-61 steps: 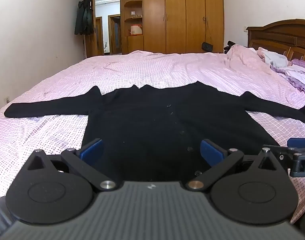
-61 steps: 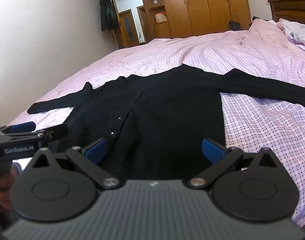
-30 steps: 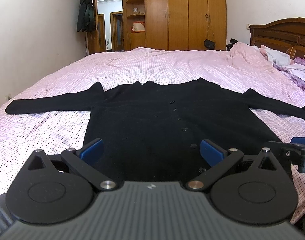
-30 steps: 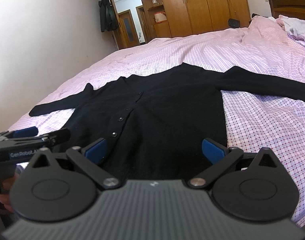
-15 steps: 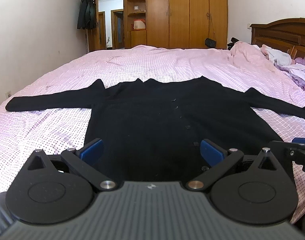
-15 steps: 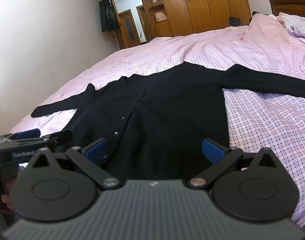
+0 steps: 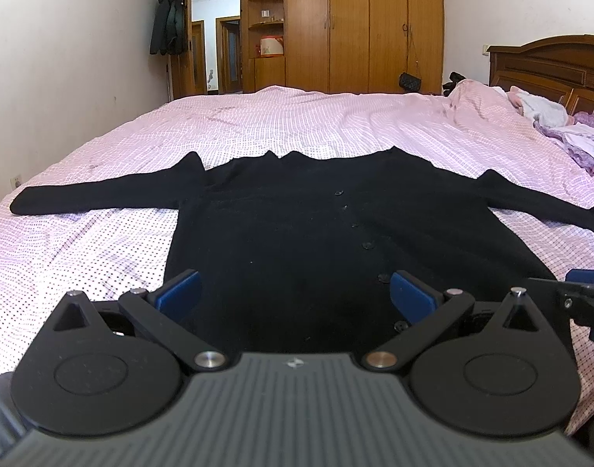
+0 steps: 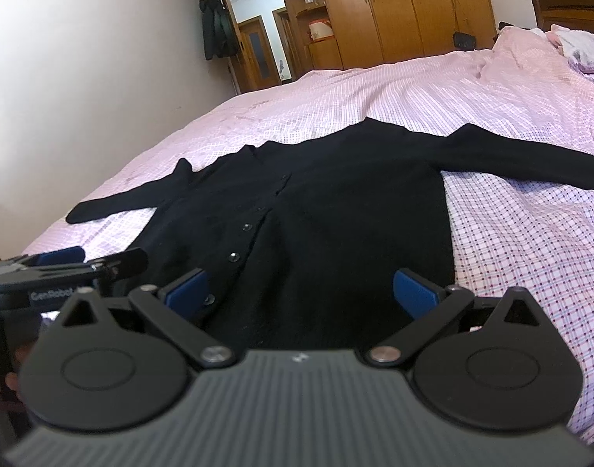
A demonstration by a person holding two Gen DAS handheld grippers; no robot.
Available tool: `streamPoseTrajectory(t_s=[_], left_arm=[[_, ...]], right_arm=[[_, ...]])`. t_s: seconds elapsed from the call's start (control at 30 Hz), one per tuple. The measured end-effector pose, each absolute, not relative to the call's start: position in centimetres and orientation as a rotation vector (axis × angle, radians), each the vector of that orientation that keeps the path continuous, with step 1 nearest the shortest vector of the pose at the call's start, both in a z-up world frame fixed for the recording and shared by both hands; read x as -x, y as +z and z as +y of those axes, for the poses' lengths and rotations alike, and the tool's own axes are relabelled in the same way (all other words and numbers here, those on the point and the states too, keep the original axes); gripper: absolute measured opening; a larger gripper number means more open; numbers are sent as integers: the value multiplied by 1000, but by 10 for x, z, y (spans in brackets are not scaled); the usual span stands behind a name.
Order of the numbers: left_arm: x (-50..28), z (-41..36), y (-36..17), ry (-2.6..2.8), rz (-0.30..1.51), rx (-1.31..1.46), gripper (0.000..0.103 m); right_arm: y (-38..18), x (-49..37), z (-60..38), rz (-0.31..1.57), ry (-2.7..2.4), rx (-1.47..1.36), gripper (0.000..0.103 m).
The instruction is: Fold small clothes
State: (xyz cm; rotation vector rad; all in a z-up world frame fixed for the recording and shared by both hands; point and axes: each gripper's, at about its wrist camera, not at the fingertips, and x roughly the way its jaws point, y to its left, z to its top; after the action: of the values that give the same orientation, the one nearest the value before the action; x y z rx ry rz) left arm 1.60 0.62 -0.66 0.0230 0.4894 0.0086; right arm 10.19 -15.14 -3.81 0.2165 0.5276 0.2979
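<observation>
A black cardigan (image 7: 304, 241) lies flat, sleeves spread, on the pink bed (image 7: 336, 124) — left tool (image 7: 295, 295) and right tool (image 8: 301, 292) both gape wide, holding nothing.

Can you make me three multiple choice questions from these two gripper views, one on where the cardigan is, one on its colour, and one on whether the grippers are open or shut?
1. Where does the cardigan lie?
A. Spread flat on the bed
B. Hung on the wardrobe door
C. Piled on the floor

2. What colour is the cardigan?
A. Pink
B. Black
C. White

3. How do the left gripper and the right gripper stand?
A. Both shut on a sleeve
B. Left shut, right open
C. Both open, holding nothing

Key:
1 A, it lies button side up with both sleeves stretched out over the pink checked sheet.
2 B, the whole garment is black against the pink bedding.
3 C, in each wrist view the blue pads sit wide apart with only the hem area between them.
</observation>
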Motion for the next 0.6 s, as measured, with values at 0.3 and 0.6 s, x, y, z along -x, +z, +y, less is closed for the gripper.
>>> streamPoseTrajectory(t_s=[0.3, 0.6], left_arm=[[-16, 10, -8, 18, 496, -17, 103], [-15, 11, -7, 11, 492, -13, 103]], right_arm=[[-40, -103, -151, 534, 300, -222, 103], [-42, -106, -150, 547, 300, -226, 103]])
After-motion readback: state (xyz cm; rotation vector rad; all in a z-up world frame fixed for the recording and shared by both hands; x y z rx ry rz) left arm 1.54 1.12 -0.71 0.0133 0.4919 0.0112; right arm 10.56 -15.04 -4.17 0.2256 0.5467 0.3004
